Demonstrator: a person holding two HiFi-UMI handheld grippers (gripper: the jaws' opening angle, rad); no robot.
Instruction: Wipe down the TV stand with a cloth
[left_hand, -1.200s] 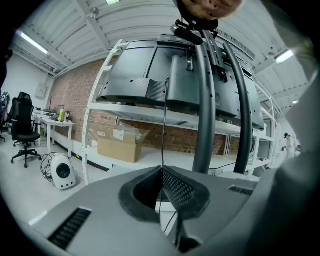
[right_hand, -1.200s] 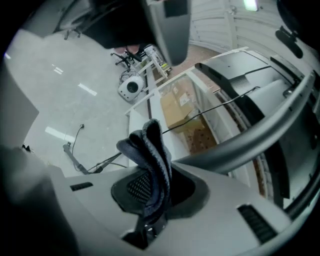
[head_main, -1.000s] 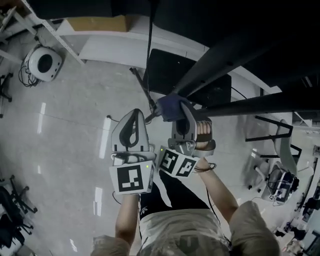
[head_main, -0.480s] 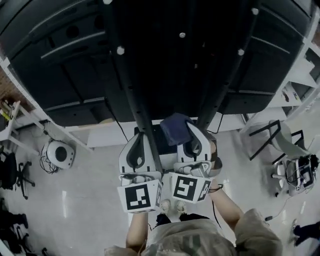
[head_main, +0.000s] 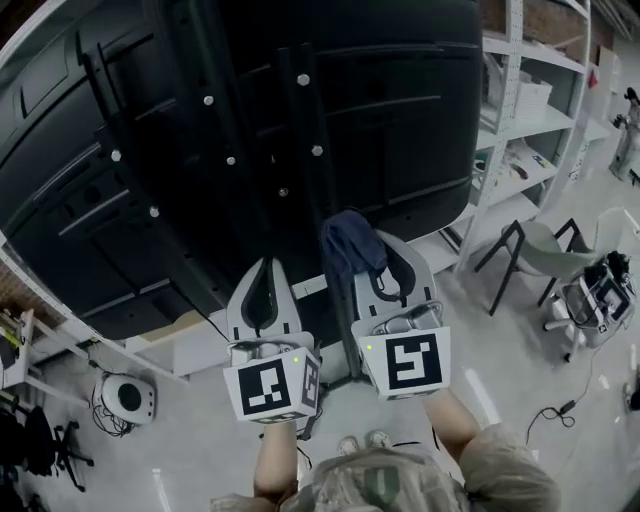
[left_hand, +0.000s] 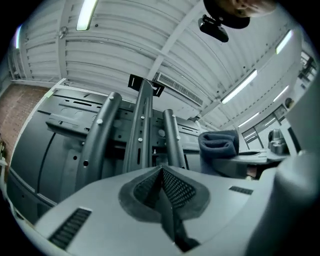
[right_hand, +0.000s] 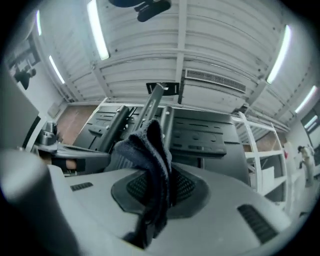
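Note:
The black TV stand's upright posts (head_main: 300, 130) and the TV's dark back panel (head_main: 400, 100) fill the upper head view. My right gripper (head_main: 352, 252) is shut on a dark blue cloth (head_main: 345, 240) and holds it up just in front of the posts. The cloth (right_hand: 150, 150) hangs bunched between the right gripper's (right_hand: 160, 185) jaws. My left gripper (head_main: 264, 268) is beside it on the left, shut with nothing in it (left_hand: 161, 172). From the left gripper view the cloth (left_hand: 218, 142) shows at the right, with the posts (left_hand: 142, 125) straight ahead.
White shelving (head_main: 520, 120) stands to the right of the TV. A black-framed chair (head_main: 540, 250) and a wheeled device (head_main: 600, 295) are on the floor at the right. A round white device (head_main: 125, 398) and an office chair (head_main: 40, 440) are at the lower left.
The head view has swung up from the floor to the TV's back and posts. Both grippers have risen with it, and the right one still holds the cloth.

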